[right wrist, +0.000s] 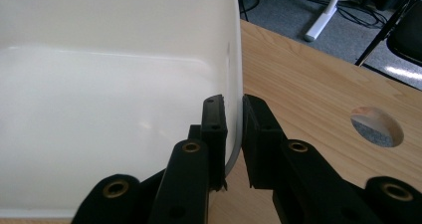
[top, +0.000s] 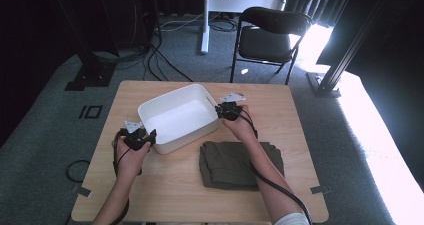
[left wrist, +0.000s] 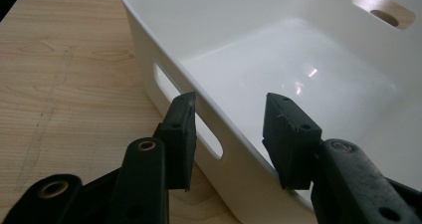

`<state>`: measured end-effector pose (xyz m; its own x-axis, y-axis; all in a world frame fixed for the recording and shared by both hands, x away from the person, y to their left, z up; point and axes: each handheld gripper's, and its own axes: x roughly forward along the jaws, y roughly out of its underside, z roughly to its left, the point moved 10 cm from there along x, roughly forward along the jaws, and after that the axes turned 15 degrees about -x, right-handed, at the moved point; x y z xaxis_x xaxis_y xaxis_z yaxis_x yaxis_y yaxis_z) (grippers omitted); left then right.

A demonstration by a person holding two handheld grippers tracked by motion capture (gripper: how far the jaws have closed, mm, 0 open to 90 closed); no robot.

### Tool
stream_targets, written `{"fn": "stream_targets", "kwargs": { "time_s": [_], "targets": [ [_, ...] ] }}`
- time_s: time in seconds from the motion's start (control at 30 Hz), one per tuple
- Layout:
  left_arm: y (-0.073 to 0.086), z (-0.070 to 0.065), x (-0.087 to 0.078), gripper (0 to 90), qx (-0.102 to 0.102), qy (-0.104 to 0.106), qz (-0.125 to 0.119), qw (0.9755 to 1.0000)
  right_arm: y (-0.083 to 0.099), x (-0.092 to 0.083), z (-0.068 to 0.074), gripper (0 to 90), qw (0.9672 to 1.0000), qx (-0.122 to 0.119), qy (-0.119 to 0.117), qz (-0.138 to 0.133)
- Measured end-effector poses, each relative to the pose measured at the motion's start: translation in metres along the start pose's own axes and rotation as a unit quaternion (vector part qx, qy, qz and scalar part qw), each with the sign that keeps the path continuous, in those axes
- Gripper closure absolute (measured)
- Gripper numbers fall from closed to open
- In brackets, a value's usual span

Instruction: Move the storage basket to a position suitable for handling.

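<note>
Bin wall sits between each tool's jaws, left and right.

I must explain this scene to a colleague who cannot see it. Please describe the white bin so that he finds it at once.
On the wooden table, look at the far middle part. The white bin stands there, open and empty, with slot handles; the folded dark green cloth beside it is flat and soft.

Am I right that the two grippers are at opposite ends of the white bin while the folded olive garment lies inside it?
Not quite: the olive garment lies on the table beside the white bin, whose inside is bare, as the high view shows. The left gripper and right gripper are indeed at opposite ends.
</note>
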<state>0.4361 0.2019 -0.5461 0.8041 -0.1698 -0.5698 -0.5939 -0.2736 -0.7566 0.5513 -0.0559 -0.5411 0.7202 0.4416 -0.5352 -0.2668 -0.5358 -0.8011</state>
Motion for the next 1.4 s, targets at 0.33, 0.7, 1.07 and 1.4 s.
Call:
{"fn": "stream_targets", "kwargs": {
  "time_s": [0.33,0.7,1.07,1.4],
  "targets": [
    [-0.004,-0.010,0.010,63.6,0.003,-0.003,-0.004,1.0000,0.010,-0.011,-0.009,81.2,0.9999,0.013,0.006,0.002],
    [-0.006,-0.028,0.023,64.1,0.015,0.019,0.002,0.9997,0.024,-0.024,-0.023,80.7,0.9994,0.027,0.018,0.011],
    [-0.008,-0.042,0.034,65.1,0.029,0.027,0.007,0.9992,0.036,-0.036,-0.036,80.9,0.9986,0.038,0.032,0.018],
    [-0.007,-0.058,0.042,65.9,0.037,0.038,0.012,0.9985,0.046,-0.048,-0.046,81.2,0.9977,0.049,0.044,0.016]
  ]
}}
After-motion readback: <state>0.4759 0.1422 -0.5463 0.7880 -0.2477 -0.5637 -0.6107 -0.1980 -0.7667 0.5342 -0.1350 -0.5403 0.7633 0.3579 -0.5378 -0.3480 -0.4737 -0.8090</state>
